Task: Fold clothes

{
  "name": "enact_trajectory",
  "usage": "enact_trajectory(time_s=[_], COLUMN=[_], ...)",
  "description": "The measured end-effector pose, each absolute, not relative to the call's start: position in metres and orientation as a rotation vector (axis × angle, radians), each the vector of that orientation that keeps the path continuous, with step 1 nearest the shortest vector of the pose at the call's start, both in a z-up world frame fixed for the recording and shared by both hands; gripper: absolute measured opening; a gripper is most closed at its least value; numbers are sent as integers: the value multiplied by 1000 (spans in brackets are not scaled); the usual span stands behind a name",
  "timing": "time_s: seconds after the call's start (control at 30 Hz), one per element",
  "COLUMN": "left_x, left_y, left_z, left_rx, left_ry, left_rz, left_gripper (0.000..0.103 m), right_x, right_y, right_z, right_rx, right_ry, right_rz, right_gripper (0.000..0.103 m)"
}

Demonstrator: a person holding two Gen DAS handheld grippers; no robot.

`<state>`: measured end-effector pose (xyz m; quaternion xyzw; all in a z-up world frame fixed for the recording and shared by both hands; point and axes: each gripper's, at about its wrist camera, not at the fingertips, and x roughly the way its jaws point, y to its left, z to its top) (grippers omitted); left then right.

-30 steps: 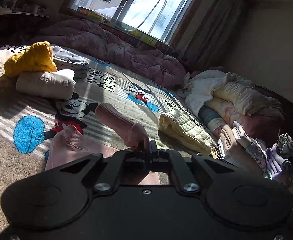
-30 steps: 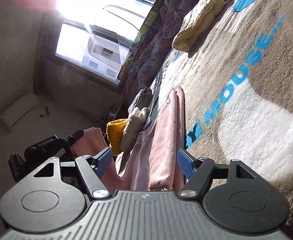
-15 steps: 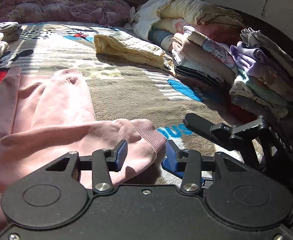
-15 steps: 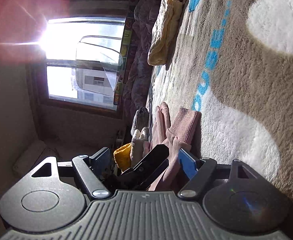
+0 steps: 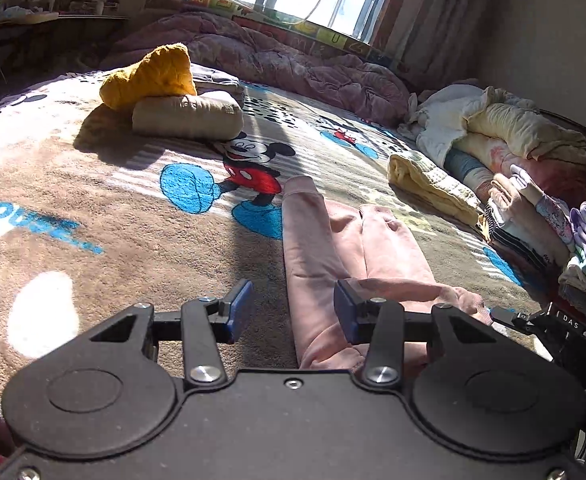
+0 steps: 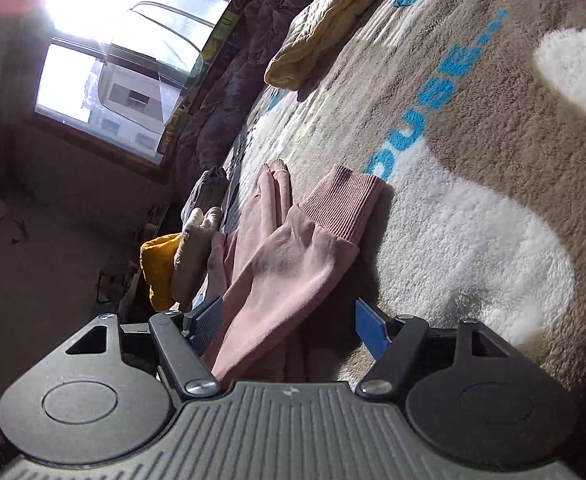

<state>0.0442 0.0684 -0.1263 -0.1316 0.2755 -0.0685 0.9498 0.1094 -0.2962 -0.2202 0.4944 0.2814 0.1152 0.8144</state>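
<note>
now both grippers sit spread: left gripper [image 5: 291, 310] over pink garment's [image 5: 349, 240] edge, right gripper [image 6: 289, 320] straddling its cuff toward twelve o'clock.

The bed [image 5: 125, 248] is spread with a plush brown blanket [image 5: 93, 184] printed with a cartoon mouse and blue lettering, sunlight striping across it. Flat on the blanket lies a pink garment [image 5: 357, 248], one ribbed cuff turned across near the lower edge. Further back sits a rolled beige bundle [image 5: 187, 116] with a mustard-yellow knit [image 5: 151, 76] resting on top, grey folded cloth just behind. To the right lies a folded pale-yellow quilted piece [image 5: 425, 184], and beyond it a stack of folded clothes [image 5: 533, 216] lines the bed's edge. A crumpled mauve duvet [image 5: 293, 64] runs along under the window.
</note>
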Motion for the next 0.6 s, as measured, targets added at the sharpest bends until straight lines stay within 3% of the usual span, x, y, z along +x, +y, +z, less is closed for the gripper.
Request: enact_trajectory(time_s=[0.27, 0.4, 0.47, 0.6], left_x=[18, 10, 11, 19], left_y=[37, 10, 0, -9], left_z=[-140, -157, -168, -186], left_rx=[50, 293, 375, 408], left_ry=[563, 558, 565, 583], left_rz=[-285, -299, -280, -214], left_gripper=[49, 49, 49, 47], right_x=[128, 133, 134, 132], right_y=[-291, -291, -295, -300], right_z=[-226, -229, -232, -232], right_rx=[1046, 1004, 992, 967], right_ry=[539, 540, 544, 538], right_rz=[148, 136, 137, 179], right_gripper=[66, 44, 25, 15])
